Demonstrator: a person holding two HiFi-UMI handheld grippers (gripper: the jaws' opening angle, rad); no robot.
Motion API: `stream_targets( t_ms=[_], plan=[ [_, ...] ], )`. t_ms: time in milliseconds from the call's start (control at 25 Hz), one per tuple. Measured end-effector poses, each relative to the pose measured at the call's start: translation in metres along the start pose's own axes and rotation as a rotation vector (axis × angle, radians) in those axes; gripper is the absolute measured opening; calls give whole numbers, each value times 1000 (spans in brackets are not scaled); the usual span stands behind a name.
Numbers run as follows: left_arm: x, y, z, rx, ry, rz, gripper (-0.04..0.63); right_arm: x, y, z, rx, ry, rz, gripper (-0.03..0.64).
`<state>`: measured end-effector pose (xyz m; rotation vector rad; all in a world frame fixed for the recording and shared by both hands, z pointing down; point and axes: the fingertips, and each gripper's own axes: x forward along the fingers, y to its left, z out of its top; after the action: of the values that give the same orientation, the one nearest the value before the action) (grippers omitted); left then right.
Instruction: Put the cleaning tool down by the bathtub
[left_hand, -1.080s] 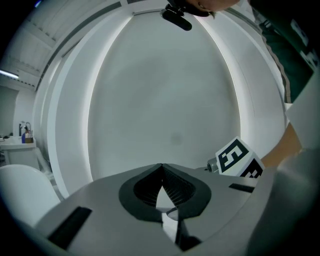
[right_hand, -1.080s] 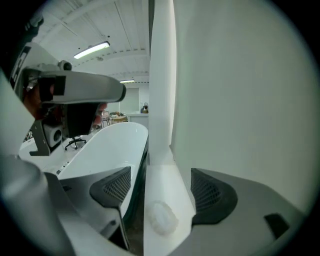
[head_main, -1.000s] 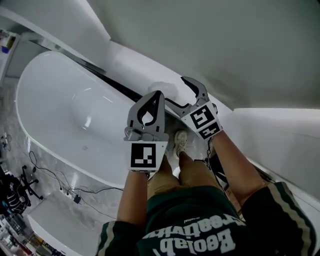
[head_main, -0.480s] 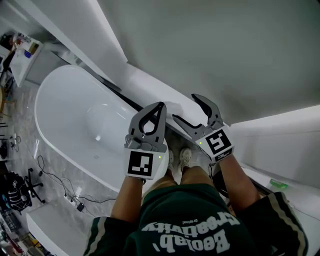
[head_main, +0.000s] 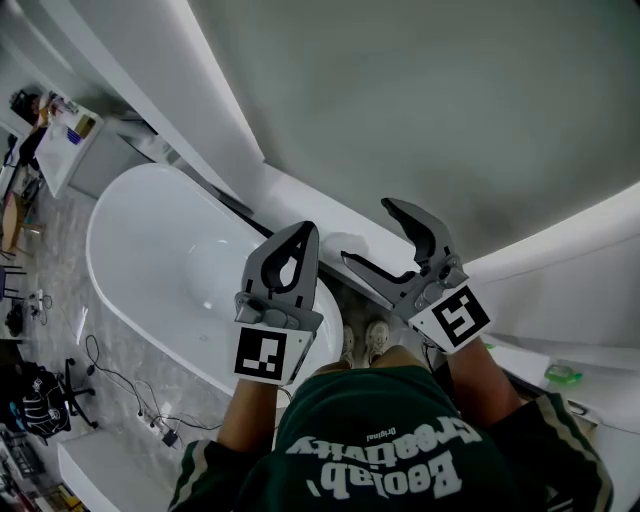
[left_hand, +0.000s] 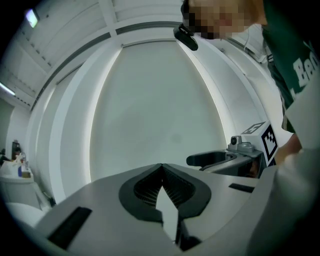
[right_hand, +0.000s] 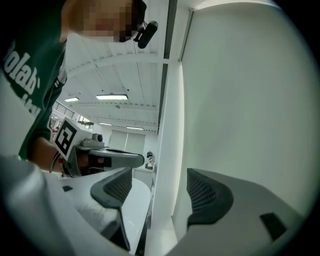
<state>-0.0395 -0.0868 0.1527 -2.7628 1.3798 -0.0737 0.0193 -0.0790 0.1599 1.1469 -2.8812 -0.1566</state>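
The white oval bathtub lies at the left of the head view. No cleaning tool shows in either gripper. My left gripper is held over the tub's near right end with its jaws shut and nothing between them; in the left gripper view the ribbed pads meet against a blank pale wall. My right gripper is beside it, above the white ledge, open and empty. In the right gripper view only wall shows between the jaws. A small green object lies on the ledge at the far right.
The person's white shoes stand on the floor between tub and wall. Cables and a black chair base are on the floor left of the tub. A white table with small items stands at the top left.
The head view has swung upward, so the tub sits lower and further left. Both grippers have drifted slightly apart; the left stays shut and the right stays open.
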Motion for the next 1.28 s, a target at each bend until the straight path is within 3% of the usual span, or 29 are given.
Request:
stream_targets(
  t_ms=[120, 240, 400, 720, 1280],
  plan=[
    [1, 1, 9, -36, -11, -5, 9, -5, 2, 14, 10, -18, 6, 336],
    [0, -9, 25, -15, -41, -26, 9, -16, -3, 26, -25, -47, -28, 156],
    [4, -20, 38, 41, -48, -57, 9, -23, -8, 43, -66, -72, -47, 72],
    [11, -20, 46, 97, -49, -84, 9, -17, -8, 55, -110, -84, -54, 17],
    [21, -15, 34, 160, 6, -66, 9, -12, -27, 56, -119, -81, -102, 14]
  ],
)
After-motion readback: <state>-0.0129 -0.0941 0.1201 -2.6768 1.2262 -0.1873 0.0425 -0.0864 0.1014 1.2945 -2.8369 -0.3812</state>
